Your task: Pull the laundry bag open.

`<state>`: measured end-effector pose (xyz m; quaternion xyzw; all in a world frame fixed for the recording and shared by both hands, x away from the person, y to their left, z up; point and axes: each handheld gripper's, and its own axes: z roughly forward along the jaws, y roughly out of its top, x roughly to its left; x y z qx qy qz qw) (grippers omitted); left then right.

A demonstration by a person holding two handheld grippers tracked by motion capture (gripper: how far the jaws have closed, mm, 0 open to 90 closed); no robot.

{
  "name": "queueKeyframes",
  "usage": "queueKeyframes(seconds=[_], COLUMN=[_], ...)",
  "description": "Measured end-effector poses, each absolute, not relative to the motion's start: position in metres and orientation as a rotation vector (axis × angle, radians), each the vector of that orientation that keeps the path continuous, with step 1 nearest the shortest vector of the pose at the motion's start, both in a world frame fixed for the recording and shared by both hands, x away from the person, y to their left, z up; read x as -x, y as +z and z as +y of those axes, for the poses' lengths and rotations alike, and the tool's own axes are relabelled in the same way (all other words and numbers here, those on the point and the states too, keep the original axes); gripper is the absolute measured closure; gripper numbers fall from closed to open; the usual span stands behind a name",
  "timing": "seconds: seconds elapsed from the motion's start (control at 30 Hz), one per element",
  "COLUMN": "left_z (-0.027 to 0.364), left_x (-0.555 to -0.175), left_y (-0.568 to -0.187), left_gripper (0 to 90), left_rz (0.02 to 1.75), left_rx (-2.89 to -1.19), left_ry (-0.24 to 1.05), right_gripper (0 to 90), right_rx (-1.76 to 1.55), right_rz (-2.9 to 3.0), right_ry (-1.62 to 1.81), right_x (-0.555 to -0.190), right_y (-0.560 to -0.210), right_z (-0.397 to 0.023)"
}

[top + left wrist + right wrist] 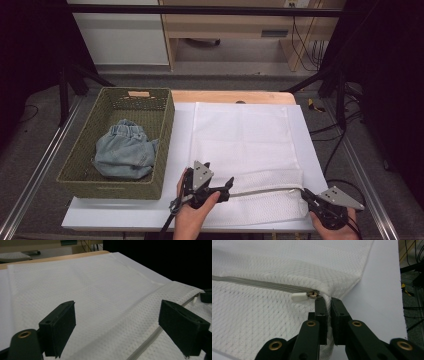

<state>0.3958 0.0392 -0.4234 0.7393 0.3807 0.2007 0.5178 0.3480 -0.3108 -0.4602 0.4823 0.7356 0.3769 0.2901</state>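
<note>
A white mesh laundry bag [245,145] lies flat on the table, its grey zipper [265,190] running along the near part. My right gripper [306,196] is shut on the bag's fabric at the right end of the zipper. In the right gripper view its jaws [329,301] pinch the mesh just beside the white zipper pull [299,297]. My left gripper [229,187] hovers over the left part of the zipper, open. In the left gripper view it [117,312] stands wide over the mesh with the zipper [150,338] below and nothing pinched.
A green woven basket [167,130] stands at the left of the table with a crumpled pair of light-blue denim shorts [125,150] inside. The bag rests on a white board [315,150] whose right edge is close to my right gripper. Black frame bars flank the table.
</note>
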Motion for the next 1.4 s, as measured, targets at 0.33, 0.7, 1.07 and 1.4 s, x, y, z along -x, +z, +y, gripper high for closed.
queueKeyframes(seconds=[0.33, 0.7, 1.07, 1.4], left_z=[-0.014, -0.064, -0.109, -0.120], left_x=[-0.385, -0.377, -0.378, -0.388], left_y=[-0.432, -0.444, -0.453, -0.460], left_gripper=[33.2, 55.3, 67.9, 80.4], left_rz=[0.831, 0.721, 0.645, 0.649], left_rx=[-1.769, -1.839, -1.930, -1.958], left_ry=[0.408, 0.349, 0.329, 0.313], right_gripper=[84.7, 84.8, 84.8, 84.9], right_rx=[-1.273, -1.281, -1.250, -1.232], right_rz=[1.947, 1.914, 1.904, 1.913], right_ry=[1.038, 1.098, 1.121, 1.129], right_x=[-0.349, -0.348, -0.346, -0.344], right_y=[-0.461, -0.460, -0.454, -0.452], right_z=[-0.311, -0.311, -0.309, -0.306])
